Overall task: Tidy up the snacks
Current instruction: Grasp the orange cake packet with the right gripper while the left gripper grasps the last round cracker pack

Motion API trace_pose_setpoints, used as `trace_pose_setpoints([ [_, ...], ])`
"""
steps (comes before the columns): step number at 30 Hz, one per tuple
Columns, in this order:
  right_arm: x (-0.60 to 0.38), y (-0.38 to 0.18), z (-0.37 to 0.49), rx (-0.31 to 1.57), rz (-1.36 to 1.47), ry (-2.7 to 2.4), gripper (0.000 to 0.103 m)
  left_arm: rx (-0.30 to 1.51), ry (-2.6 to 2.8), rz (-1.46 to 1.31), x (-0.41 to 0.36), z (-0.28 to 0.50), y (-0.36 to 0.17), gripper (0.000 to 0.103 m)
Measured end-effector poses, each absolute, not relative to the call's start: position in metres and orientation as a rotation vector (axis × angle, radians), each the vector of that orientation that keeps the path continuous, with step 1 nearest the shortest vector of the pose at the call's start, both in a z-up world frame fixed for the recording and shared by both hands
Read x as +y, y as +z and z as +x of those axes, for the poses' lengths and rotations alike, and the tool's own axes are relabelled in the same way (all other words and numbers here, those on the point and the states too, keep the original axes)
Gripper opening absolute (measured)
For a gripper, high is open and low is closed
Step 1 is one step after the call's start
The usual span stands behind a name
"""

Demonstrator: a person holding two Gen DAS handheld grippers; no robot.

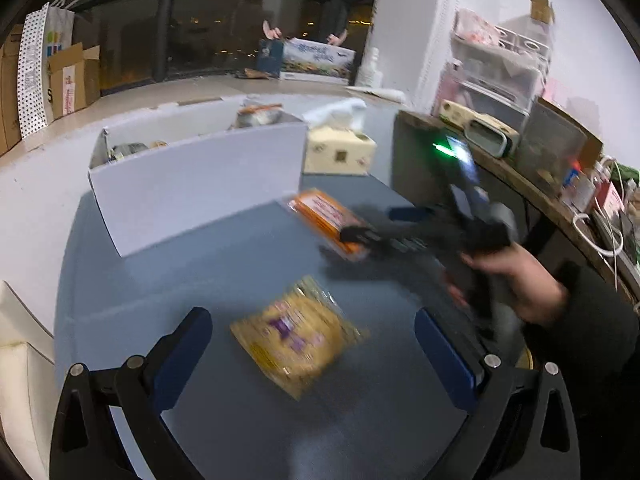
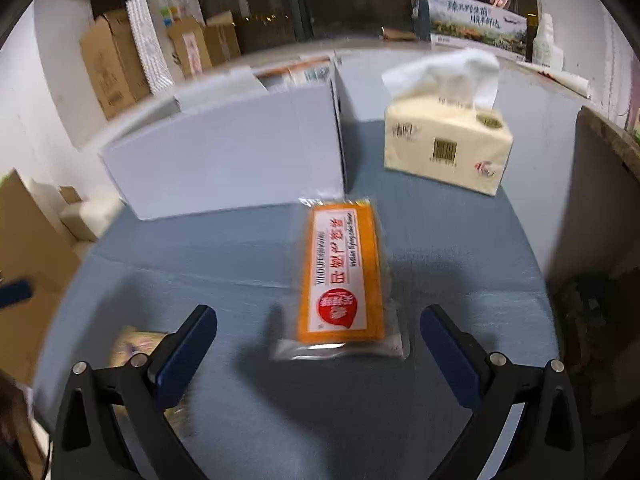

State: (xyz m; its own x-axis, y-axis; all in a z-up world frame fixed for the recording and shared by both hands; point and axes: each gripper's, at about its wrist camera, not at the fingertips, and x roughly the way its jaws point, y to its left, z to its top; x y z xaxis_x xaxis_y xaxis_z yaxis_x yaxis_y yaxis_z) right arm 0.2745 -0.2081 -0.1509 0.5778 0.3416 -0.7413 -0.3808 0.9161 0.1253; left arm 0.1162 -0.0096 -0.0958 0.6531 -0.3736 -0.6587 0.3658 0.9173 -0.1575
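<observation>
Snacks lie on my blue table (image 2: 248, 248): an orange pack (image 2: 342, 276) flat just in front of the white box (image 2: 224, 156), and a yellow pack (image 1: 296, 336) nearer me. My right gripper (image 2: 318, 328) has its jaws spread wide either side of the orange pack's near end, not touching it. My left gripper (image 1: 314, 330) is likewise wide open around the yellow pack. More packs (image 1: 260, 114) sit inside the box. A tissue pack (image 2: 446, 148) stands right of the box.
</observation>
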Motion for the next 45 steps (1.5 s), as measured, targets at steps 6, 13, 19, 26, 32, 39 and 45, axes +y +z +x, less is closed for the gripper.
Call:
trace_pose_setpoints([
  [6,-0.188,-0.17,0.319,0.947,-0.091,0.36,0.103,0.806,-0.398,-0.025,-0.011,0.107,-0.12,0.103],
  [13,-0.17,-0.175,0.329,0.97,-0.196,0.333,0.076,0.837,-0.379,-0.04,-0.01,0.108,-0.134,0.103],
  [19,-0.188,-0.164,0.314,0.986,-0.09,0.406,0.06,0.877,-0.398,0.022,-0.017,0.129,-0.145,0.103],
  [26,-0.212,-0.138,0.267,0.9,-0.02,0.464,0.06,0.954,-0.399,0.065,-0.026,0.161,-0.163,0.103],
  [32,-0.226,-0.124,0.228,0.844,0.06,0.529,0.06,0.975,-0.383,0.169,-0.048,0.176,-0.176,0.103],
  [39,-0.237,-0.125,0.215,0.825,0.082,0.542,0.06,1.01,-0.363,0.104,-0.039,0.203,-0.176,0.103],
  [45,-0.239,-0.128,0.211,0.834,0.088,0.545,0.06,0.994,-0.42,-0.016,-0.018,0.213,-0.16,0.077],
])
